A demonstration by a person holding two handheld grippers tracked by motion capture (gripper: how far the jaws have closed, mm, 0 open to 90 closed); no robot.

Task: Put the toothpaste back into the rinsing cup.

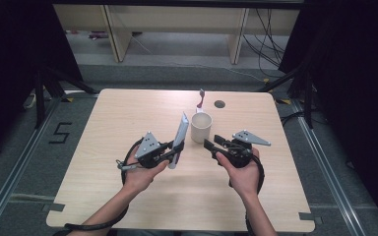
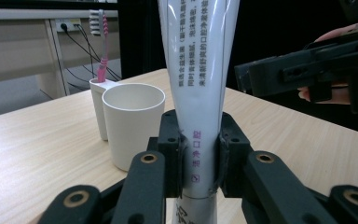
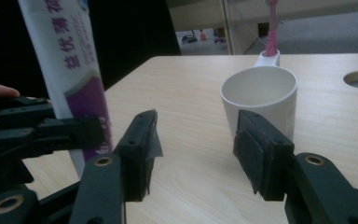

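Left gripper point(image 2: 198, 154) clamps the toothpaste tube point(image 2: 199, 70) upright beside the cup point(image 1: 201, 127), apparently presenting it to the empty, parted right gripper point(image 3: 196, 151)

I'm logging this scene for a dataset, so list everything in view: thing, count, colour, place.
tube: one, white with purple print, clamped upright in the left gripper
cup: one, white, table centre
toothbrush: one, pink, standing in a small white holder just behind the cup
table: one, light wood, round hole near its far edge
left gripper: one, black, shut on the tube
right gripper: one, black, open, beside the cup
hands: two, holding the grippers
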